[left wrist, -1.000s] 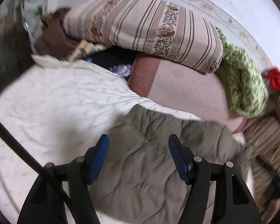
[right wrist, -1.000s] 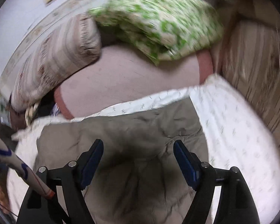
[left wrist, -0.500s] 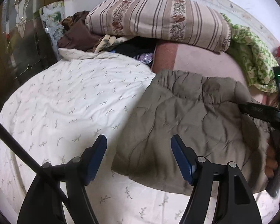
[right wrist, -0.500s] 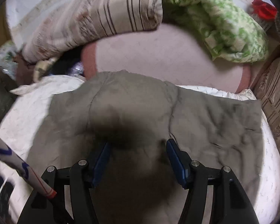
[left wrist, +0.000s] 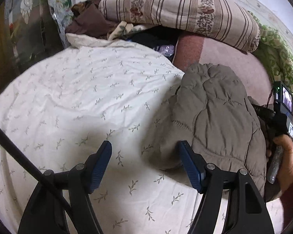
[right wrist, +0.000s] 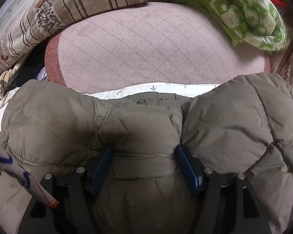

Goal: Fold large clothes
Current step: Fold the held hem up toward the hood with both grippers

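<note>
On the bedspread (left wrist: 91,97), right hand-held gripper (right wrist: 143,152) presses into jacket (right wrist: 146,120).

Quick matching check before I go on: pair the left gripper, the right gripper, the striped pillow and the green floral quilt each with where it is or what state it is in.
Things:
1. left gripper
2. right gripper
3. striped pillow
4. green floral quilt

States or places:
A. lying at the far right of the bed, beyond the pink blanket
B. jaws open, nothing between them, over the white sheet
C. jaws pressed into the puffy khaki jacket
D. stacked over dark clothes at the far side of the bed

Pairs: 1-B, 2-C, 3-D, 4-A
</note>
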Motion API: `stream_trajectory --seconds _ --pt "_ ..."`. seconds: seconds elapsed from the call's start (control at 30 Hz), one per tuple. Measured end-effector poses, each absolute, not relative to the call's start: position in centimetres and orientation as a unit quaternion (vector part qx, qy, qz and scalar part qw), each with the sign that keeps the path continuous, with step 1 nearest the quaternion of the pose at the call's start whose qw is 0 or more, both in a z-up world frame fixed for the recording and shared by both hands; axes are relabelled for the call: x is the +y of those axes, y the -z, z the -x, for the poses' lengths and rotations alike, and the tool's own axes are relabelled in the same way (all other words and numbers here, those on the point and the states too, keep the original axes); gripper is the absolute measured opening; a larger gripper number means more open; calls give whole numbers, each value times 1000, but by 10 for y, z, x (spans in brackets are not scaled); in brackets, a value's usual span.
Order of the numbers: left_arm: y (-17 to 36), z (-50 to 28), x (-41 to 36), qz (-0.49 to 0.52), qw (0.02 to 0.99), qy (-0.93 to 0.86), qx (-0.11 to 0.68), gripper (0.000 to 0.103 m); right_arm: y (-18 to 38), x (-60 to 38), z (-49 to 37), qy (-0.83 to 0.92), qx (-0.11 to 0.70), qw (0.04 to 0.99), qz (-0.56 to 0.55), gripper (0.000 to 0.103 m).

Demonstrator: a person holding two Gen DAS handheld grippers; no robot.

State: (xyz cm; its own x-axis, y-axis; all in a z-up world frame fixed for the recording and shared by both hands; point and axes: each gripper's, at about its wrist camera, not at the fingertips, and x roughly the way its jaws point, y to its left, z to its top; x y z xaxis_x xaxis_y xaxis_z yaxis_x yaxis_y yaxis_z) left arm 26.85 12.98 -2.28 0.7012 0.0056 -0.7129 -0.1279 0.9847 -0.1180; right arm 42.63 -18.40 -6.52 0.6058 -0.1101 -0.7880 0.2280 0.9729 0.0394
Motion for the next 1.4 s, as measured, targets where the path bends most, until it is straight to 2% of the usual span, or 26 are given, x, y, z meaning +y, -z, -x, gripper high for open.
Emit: stream_trajectory --seconds 0.07,0.17,0.33,0.43,0.57,0.67,0.8,1.0,1.1,1.27,1.4 --pt "14 -263 120 58 928 -44 366 70 50 -179 -424 105 445 888 -47 72" --pt "-9 -259 103 46 940 -32 337 70 22 -182 -401 97 419 901 -61 72" --pt "-34 -276 55 5 939 24 344 74 -4 -213 -351 92 403 909 -44 72" --pt "-23 -310 23 -25 928 46 370 74 4 -246 -337 119 412 903 -31 72" --pt "22 -356 2 -62 903 20 424 77 32 -297 -331 144 427 890 -64 72" --pt "47 -369 0 -61 898 22 436 80 51 -323 -333 128 439 882 -115 77" --pt "42 -367 -3 -76 901 21 427 80 61 -327 -345 130 450 875 -121 83" --pt "-7 -341 18 -79 923 5 377 79 20 -318 -306 115 415 895 -114 82" --pt "-3 -343 35 -81 920 -20 383 79 11 -324 -268 108 400 902 -120 83" --pt "46 -358 61 -39 892 -25 449 80 54 -353 -249 127 426 886 -134 82" --pt "41 -353 57 -55 896 -29 439 80 71 -357 -260 127 437 877 -155 84"
